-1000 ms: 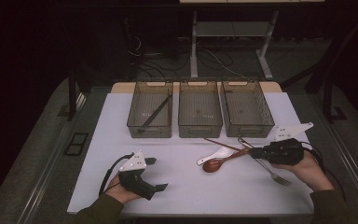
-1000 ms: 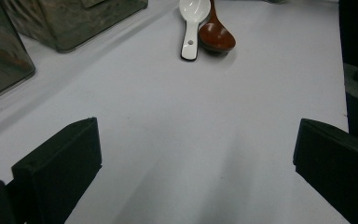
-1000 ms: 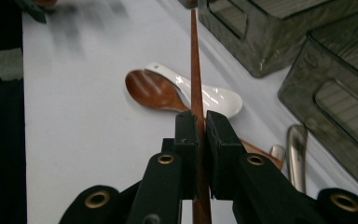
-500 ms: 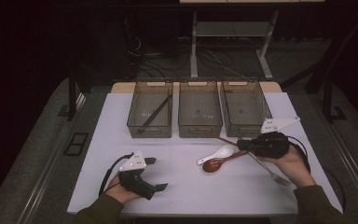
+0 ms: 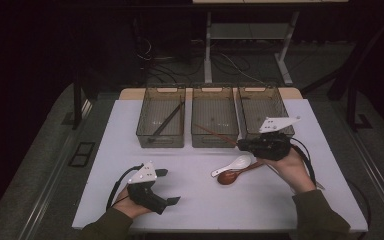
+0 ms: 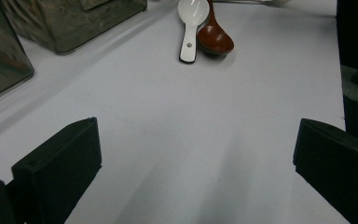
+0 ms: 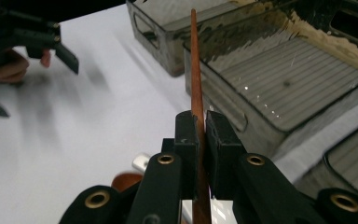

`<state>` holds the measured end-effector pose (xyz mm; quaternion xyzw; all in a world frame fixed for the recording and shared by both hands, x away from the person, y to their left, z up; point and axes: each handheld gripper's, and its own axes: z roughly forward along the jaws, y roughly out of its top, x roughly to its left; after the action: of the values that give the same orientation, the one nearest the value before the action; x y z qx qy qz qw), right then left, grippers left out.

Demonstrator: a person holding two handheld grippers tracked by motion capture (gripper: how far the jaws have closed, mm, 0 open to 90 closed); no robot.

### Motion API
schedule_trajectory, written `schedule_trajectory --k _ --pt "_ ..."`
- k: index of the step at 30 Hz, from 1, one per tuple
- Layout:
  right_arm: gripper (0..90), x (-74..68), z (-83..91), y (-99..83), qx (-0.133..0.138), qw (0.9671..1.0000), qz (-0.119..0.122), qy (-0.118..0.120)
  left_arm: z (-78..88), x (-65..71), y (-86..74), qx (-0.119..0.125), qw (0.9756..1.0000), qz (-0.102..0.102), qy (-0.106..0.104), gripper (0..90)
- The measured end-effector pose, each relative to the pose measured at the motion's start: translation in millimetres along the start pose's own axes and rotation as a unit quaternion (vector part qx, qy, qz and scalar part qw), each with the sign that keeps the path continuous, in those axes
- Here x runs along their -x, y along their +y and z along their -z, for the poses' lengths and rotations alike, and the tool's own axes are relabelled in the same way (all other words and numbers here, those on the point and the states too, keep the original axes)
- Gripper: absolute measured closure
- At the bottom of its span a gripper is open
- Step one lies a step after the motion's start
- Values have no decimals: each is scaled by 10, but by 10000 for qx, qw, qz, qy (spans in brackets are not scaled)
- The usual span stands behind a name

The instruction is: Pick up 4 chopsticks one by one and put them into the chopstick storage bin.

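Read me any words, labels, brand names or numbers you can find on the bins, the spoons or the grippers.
There is no readable text in any view.
The three bins: no label or marking.
The white spoon and the brown spoon: plain, no print.
The chopstick clamped in the right gripper: unmarked.
The left gripper with its grey plate: no lettering.

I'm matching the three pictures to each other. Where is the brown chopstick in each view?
High view: the chopstick slants up-left from the right gripper across the middle bin.
Left gripper view: not in it.
Right gripper view: it runs up the centre, clamped between the jaws.
Shared landmark: the white spoon beside the brown spoon.
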<state>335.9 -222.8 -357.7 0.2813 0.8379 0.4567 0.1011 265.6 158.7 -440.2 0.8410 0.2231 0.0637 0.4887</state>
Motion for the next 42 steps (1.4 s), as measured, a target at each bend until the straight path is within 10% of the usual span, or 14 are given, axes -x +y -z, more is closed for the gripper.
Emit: schedule_trajectory --k 42 --pt "837 -104 -1749 1229 -574 9935 -385 -908 8 20 14 58 9999 -33 -88 6"
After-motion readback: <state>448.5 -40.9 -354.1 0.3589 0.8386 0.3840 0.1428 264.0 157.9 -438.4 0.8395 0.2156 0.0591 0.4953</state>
